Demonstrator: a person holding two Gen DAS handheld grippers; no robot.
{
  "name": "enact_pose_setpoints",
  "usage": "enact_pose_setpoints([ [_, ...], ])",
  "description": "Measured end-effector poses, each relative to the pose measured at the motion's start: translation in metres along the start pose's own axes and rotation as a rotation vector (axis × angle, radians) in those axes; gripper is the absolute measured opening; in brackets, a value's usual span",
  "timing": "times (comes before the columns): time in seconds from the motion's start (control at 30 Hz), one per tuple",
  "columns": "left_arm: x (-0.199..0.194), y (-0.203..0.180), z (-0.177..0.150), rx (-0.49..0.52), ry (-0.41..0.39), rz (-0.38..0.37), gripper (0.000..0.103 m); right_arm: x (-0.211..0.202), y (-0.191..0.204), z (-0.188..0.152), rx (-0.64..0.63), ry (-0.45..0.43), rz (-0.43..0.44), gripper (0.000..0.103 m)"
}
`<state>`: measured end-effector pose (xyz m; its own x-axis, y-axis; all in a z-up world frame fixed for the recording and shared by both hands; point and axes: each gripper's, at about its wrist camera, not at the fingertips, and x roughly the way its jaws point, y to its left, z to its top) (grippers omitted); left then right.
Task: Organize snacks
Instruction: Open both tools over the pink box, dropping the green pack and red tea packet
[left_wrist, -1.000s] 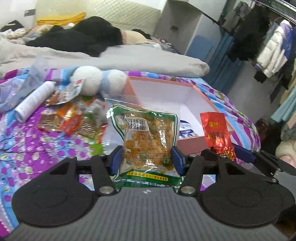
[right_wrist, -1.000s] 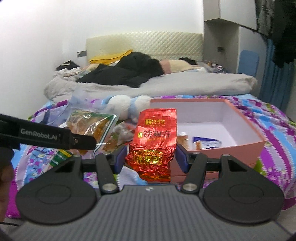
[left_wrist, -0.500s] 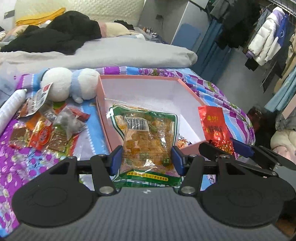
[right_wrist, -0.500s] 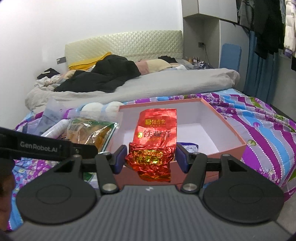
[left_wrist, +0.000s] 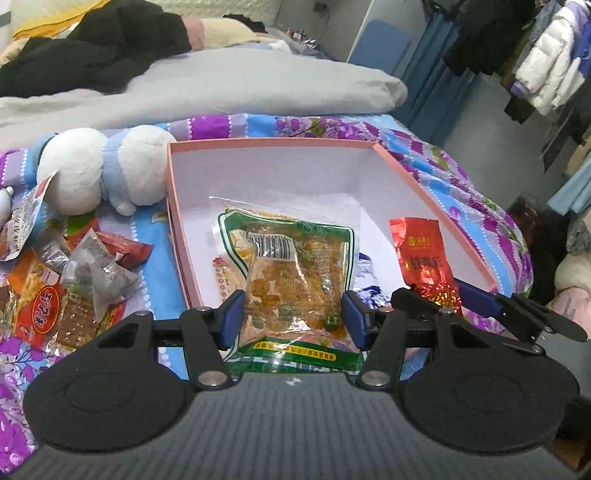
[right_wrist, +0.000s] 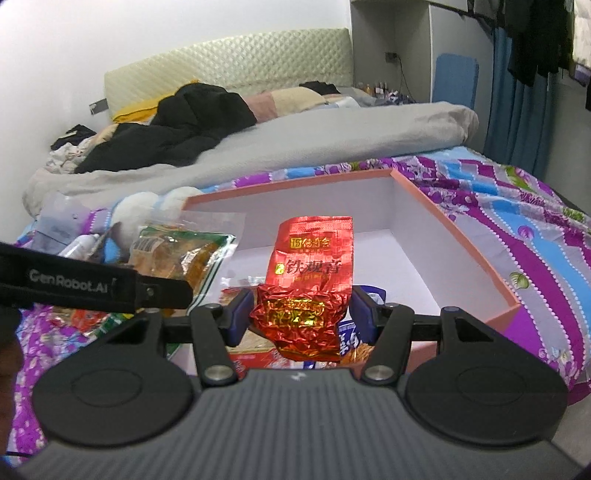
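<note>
- Now the left gripper (left_wrist: 291, 314) clasps a green snack bag (left_wrist: 291, 273), the right gripper (right_wrist: 301, 314) a red foil packet (right_wrist: 308, 280).
- Next, I judge: lower both into the pink box (left_wrist: 432, 206), then release.

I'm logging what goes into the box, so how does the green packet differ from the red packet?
The green packet is wider, with a clear window showing yellow-orange pieces; the red packet is narrower, opaque foil with gold print. The green one lies fairly smooth; the red one is crumpled at its lower end. The left tool grips the green, the right tool the red. Both hang over the pink box.
</note>
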<state>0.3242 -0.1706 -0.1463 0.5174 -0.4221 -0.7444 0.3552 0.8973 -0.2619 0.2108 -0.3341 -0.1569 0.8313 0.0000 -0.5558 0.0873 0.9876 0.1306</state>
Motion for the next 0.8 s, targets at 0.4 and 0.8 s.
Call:
enact_pose_setpoints([
  [0.4, 0.018, 0.009, 0.012, -0.014, -0.009, 0.045, 0.078, 0.043, -0.021, -0.005, 0.046, 0.078, 0.007, 0.069],
  [0.8, -0.047, -0.004, 0.002, 0.015, -0.079, 0.026, 0.078, 0.005, -0.016, -0.003, 0.053, 0.035, 0.034, 0.071],
])
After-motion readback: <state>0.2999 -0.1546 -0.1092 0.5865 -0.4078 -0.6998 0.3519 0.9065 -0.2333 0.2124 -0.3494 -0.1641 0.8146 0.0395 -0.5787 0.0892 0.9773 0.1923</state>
